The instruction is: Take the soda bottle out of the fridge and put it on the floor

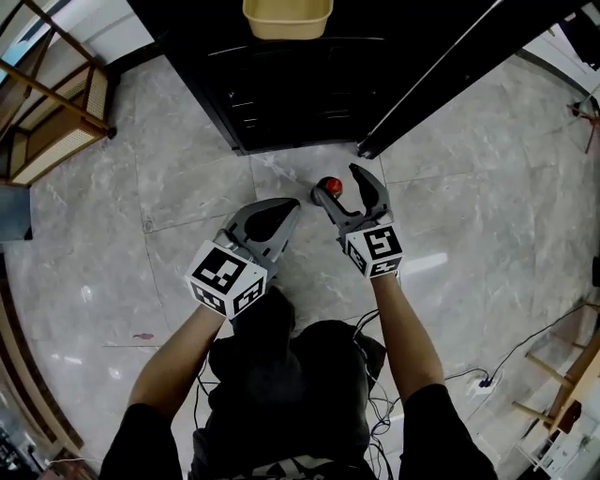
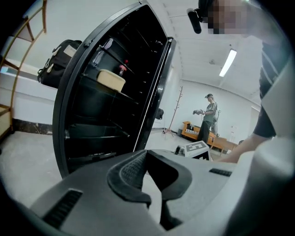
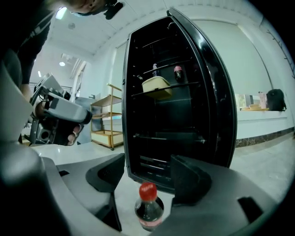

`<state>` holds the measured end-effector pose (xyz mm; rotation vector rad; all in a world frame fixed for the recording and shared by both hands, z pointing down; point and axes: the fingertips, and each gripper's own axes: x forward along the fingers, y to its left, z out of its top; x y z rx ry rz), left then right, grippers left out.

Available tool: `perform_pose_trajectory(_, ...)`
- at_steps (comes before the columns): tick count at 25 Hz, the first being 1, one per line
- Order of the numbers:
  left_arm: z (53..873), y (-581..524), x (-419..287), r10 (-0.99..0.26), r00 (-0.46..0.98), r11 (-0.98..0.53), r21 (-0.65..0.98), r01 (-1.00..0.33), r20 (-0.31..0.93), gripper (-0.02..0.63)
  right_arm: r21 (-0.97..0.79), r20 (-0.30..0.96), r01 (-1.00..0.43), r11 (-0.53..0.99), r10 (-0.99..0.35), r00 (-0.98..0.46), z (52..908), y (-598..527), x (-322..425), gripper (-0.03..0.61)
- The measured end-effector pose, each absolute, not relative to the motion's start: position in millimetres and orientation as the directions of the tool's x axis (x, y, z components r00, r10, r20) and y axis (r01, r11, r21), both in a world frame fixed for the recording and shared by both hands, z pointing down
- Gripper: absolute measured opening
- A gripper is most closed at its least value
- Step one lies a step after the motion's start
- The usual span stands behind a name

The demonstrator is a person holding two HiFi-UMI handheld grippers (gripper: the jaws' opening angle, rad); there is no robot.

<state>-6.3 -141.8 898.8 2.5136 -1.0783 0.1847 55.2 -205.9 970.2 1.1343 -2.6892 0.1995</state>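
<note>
Head view first: the floor [image 1: 187,187] is glossy grey marble-look tile. The black fridge [image 1: 281,94] stands at the top edge of the shot with its door [image 1: 469,66] swung out to the right. A beige plastic tub [image 1: 286,19] with rounded corners sits up on a shelf inside. The soda bottle [image 1: 329,185] stands upright on the floor just in front of the fridge's bottom edge, and all you see of it from above is the round red cap. The right gripper [image 1: 342,183] has its grey curved jaws either side of the bottle. The left gripper [image 1: 267,225] is beside it over bare tile, with its jaws together.

Left gripper view: the left gripper [image 2: 148,161] is closed up with nothing in it. The ribbed dark rubber pad on one jaw is tucked against the smooth scooped one. Behind it are the fridge [image 2: 106,115] with thin wire shelves and the tub [image 2: 110,79]. A person [image 2: 209,117] stands far off in the room.

Right gripper view: the right gripper [image 3: 147,177] is spread wide. The soda bottle [image 3: 149,207] has dark cola, clear plastic shoulders and a red cap. It stands on the floor in the gap between the matte black pads, and neither pad looks to be touching it. The fridge [image 3: 175,106] is glossy black and open right behind it.
</note>
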Motion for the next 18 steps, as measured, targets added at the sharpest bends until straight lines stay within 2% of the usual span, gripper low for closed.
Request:
perform_pose_trajectory(7,734,-148,-8,-0.675,0.682,-0.610,0.307,-0.730,0.281,0.008,-0.092,0.258,-0.710,0.698,-0.672,-0.694,806,-196,58,0.328)
perform_pose_trajectory(18,474,-137,-51,-0.710,0.651,-0.557,0.352,-0.752,0.268,0.008,-0.174,0.229,-0.671,0.721,-0.633,-0.739,509,-168,22,0.328)
